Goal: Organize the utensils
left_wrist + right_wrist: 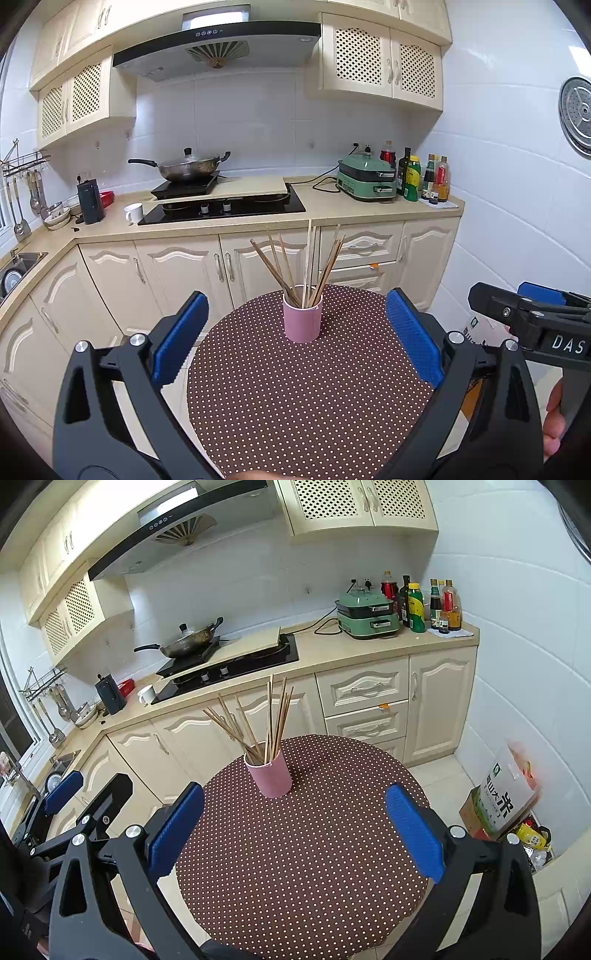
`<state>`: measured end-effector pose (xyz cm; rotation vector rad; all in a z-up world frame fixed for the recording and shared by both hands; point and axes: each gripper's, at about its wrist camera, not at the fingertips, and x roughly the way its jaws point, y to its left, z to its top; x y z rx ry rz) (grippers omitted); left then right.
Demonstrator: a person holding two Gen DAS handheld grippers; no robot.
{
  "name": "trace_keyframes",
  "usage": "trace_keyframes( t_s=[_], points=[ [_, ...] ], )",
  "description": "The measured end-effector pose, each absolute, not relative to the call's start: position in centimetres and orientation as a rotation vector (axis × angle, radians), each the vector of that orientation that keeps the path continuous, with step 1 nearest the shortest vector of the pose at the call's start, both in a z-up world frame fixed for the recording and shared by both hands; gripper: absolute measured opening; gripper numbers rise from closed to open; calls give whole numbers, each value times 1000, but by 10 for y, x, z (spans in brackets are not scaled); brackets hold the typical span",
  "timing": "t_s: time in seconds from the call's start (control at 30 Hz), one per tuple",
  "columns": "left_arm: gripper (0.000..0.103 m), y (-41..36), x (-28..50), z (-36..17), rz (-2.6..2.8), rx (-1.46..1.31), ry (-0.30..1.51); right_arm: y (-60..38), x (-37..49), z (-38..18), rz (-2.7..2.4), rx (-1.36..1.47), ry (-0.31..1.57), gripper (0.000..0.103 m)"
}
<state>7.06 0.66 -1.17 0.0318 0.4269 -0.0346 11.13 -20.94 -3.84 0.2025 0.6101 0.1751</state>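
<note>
Above the dotted counter [310,398], left tool [295,332] and right tool [295,823] are hovering wide, empty; at 12 o'clock, pink cup [302,317] is holding chopsticks [306,266].

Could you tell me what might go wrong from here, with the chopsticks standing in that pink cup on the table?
1. The pink cup is narrow and the chopsticks rise well above it, splayed outward; a nudge could tip it.
2. Both the left gripper and the right gripper are open and empty; closing on one stick could drag the neighbours out.

Chopsticks [306,266] upright, fanned, in pink cup [302,319]
</note>
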Motion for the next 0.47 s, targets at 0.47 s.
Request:
trace_keyframes(
  t_s=[0.47],
  points=[
    [95,6,78,-12,-33,36,433,-208,115,-40,168,205,614,95]
  ],
)
